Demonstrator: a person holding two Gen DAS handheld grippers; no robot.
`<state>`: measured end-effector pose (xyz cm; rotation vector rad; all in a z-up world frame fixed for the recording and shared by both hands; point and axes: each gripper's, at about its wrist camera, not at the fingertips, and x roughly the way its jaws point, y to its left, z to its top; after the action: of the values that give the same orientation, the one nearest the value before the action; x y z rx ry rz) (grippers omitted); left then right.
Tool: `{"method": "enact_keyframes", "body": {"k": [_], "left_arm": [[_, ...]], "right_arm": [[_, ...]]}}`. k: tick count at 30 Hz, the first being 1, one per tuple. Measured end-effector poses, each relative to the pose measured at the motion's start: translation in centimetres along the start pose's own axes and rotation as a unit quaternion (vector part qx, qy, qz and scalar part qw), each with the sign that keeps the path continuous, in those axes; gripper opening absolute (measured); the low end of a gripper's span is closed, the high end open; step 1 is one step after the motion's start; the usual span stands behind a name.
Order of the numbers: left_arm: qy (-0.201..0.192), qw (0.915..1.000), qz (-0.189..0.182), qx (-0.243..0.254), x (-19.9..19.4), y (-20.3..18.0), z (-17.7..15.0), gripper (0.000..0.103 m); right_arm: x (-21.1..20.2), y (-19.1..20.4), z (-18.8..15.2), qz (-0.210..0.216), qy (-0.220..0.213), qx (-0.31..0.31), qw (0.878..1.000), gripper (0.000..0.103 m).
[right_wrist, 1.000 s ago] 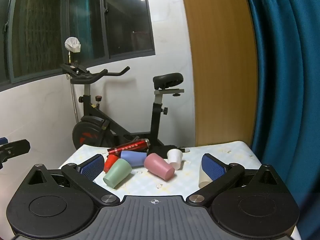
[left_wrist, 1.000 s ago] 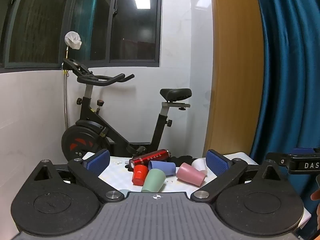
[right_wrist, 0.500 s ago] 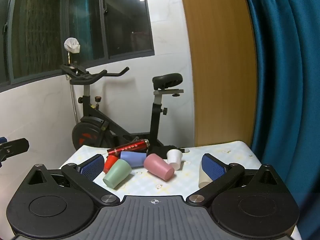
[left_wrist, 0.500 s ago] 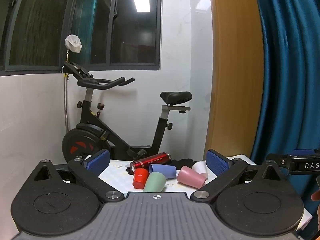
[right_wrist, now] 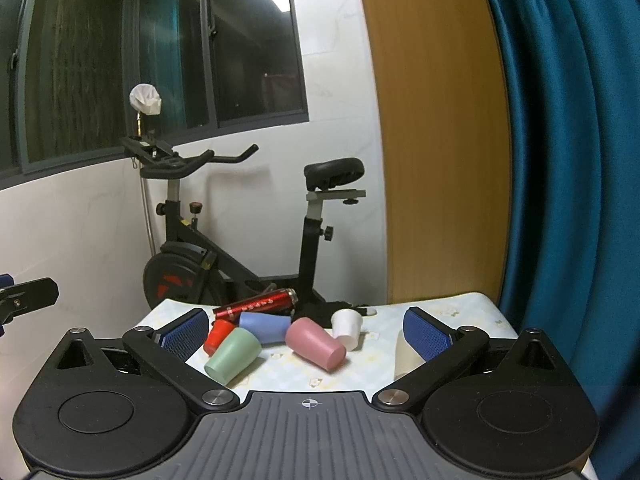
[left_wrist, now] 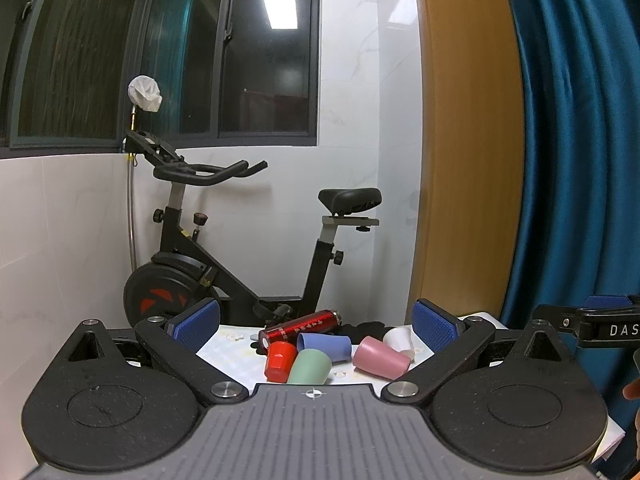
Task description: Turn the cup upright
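Approach step: your left tongs (left_wrist: 316, 322) and right tongs (right_wrist: 306, 330) are both released, gripping nothing. The pink cup (right_wrist: 316, 343) lies sideways on the desk (right_wrist: 440, 312), 12 o'clock of the right tongs. Next, advance and straddle it.

Each matte black plastic hand-held gripper, left (left_wrist: 316, 322) and right (right_wrist: 306, 326), has two round textured discs, a ribbed grey centre plate with a white crosshair, silver pivot screws, and blue dimpled rubber fingertip pads (left_wrist: 198, 320).
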<state>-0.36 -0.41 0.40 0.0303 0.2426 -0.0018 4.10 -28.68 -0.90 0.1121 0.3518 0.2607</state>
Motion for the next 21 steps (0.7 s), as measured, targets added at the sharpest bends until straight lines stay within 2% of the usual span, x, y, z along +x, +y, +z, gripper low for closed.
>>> {"method": "enact_keyframes", "body": {"k": [21], "left_arm": [[-0.002, 1.0, -0.002, 0.001, -0.1, -0.01, -0.11, 0.103]], "right_arm": [[0.05, -0.04, -0.14, 0.0, 0.0, 0.001, 1.0, 0.103]]}}
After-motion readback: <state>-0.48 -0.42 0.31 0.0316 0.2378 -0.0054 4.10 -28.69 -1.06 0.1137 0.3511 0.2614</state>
